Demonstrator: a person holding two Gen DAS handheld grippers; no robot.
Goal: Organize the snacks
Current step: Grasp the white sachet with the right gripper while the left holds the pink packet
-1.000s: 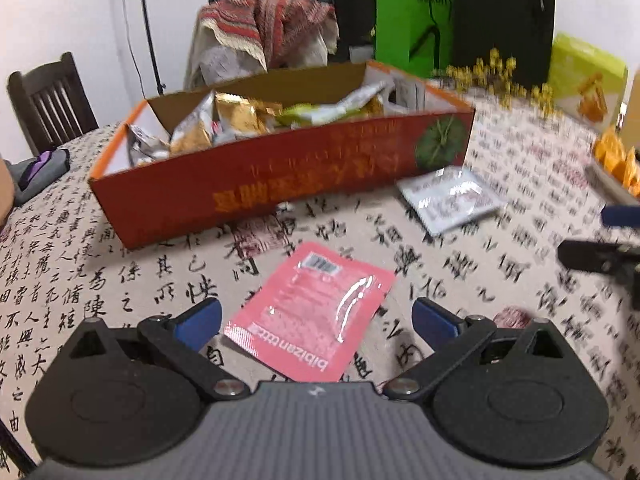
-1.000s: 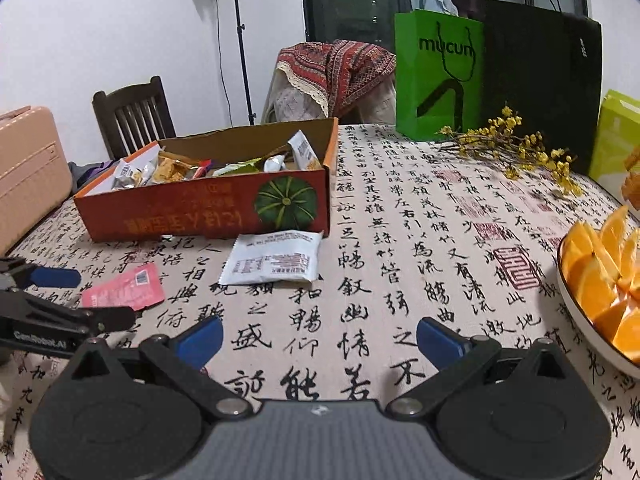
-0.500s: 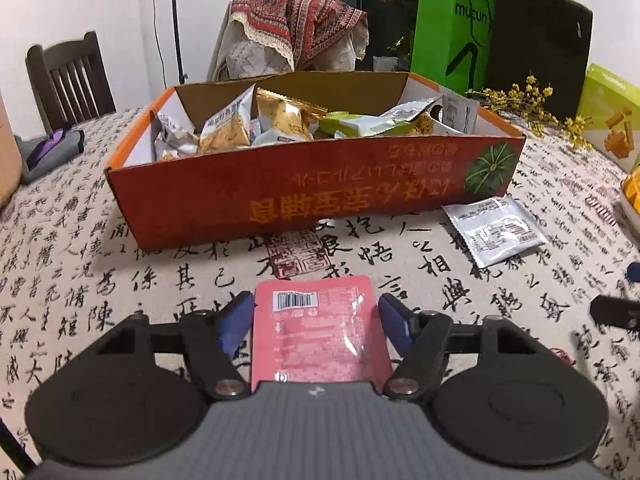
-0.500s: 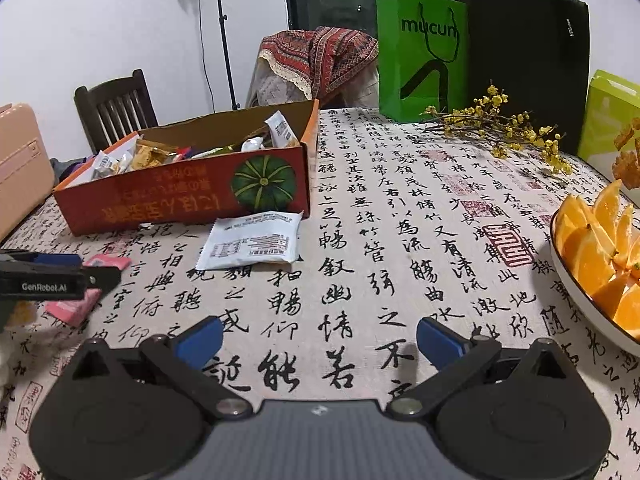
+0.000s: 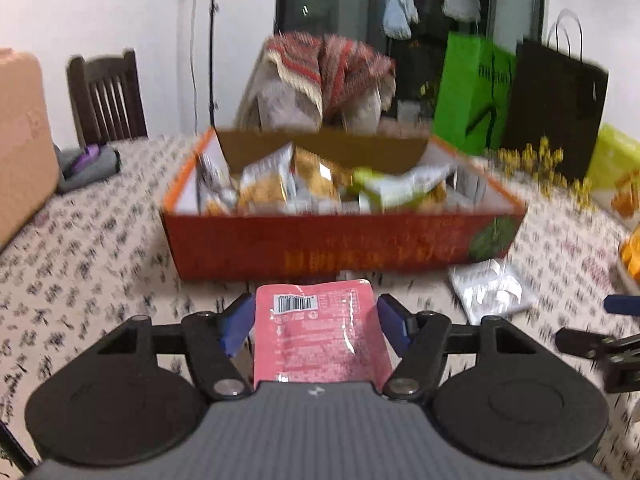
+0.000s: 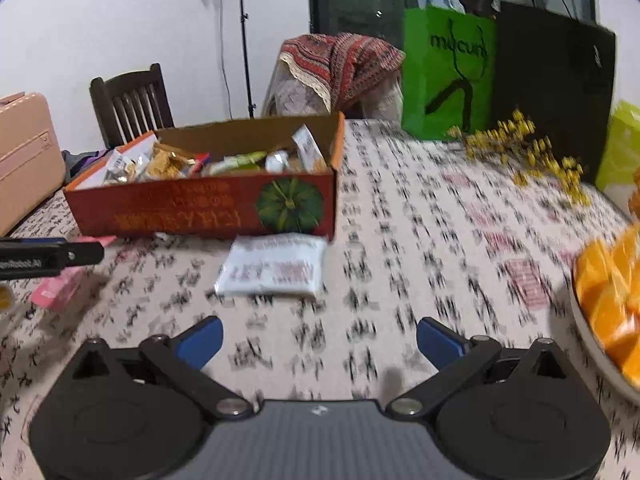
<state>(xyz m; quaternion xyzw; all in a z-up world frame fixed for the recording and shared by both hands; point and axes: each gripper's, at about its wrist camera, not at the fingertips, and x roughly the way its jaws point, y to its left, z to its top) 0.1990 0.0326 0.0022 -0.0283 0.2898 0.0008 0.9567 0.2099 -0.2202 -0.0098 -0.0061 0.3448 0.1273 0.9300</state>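
My left gripper (image 5: pixel 316 316) is shut on a pink snack packet (image 5: pixel 320 336), barcode end forward, held above the table in front of the red cardboard box (image 5: pixel 340 248). The box holds several snack packets (image 5: pixel 312 188). A white snack packet (image 5: pixel 492 292) lies on the table by the box's right front corner; it also shows in the right wrist view (image 6: pixel 276 270). My right gripper (image 6: pixel 318 342) is open and empty, low over the table, pointing toward the white packet. The box (image 6: pixel 208 208) and the pink packet (image 6: pixel 60 290) under the left gripper's finger show at the left there.
A bowl of orange slices (image 6: pixel 608 300) sits at the right table edge. Green (image 6: pixel 448 72) and black (image 6: pixel 556 80) paper bags and yellow dried flowers (image 6: pixel 532 148) stand at the back. A wooden chair (image 6: pixel 132 104) and a pink case (image 6: pixel 28 156) are at the left.
My left gripper closed on the pink packet and lifted it, moving toward the box. My right gripper moved closer to the white packet and stayed open.
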